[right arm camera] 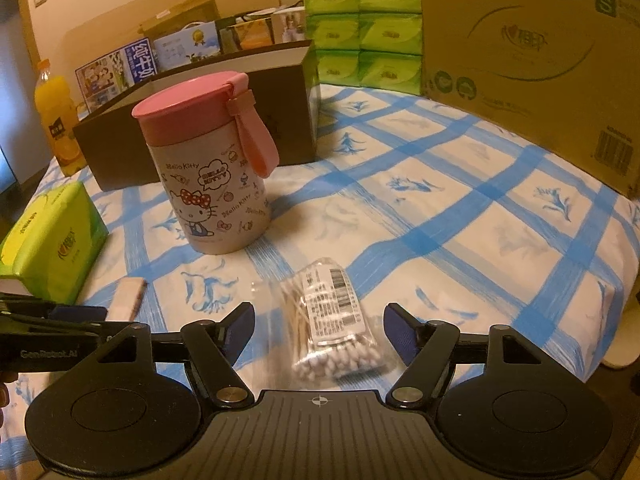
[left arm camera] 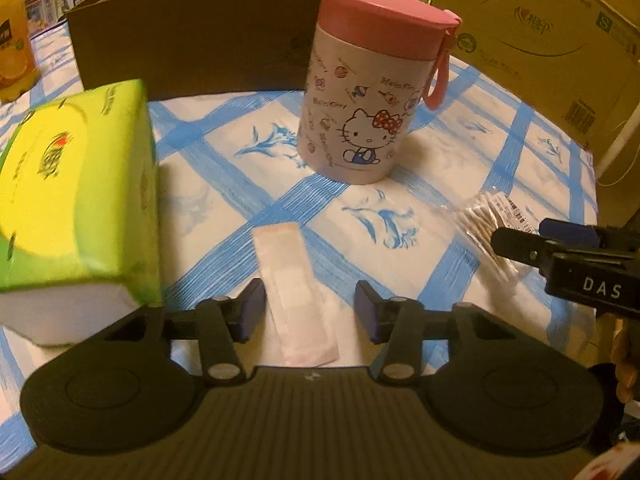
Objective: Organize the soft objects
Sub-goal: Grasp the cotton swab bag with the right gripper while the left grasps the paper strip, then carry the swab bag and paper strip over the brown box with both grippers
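Between the parted jaws of our left gripper (left arm camera: 310,312) lies the flat plaster strip (left arm camera: 294,292), its long axis running straight ahead along the fingers, neither pad pressing it. Our right gripper (right arm camera: 319,330) likewise straddles the bag of cotton swabs (right arm camera: 334,320), jaws wide and untouching. We judge each hand nearest its own item; closing should pinch across the width.

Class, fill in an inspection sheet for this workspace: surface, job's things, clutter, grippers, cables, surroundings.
Surface: blue-checked sheet.
Job's things: green tissue pack; flat plaster strip; bagged cotton swabs; open brown box.
Clutter: pink-lidded canister; orange juice bottle.
Grippers: left hand-held gripper open, straddling the strip; right hand-held gripper open, astride the swabs.
Cables: nothing seen.
Surroundings: cardboard carton, stacked tissue packs.
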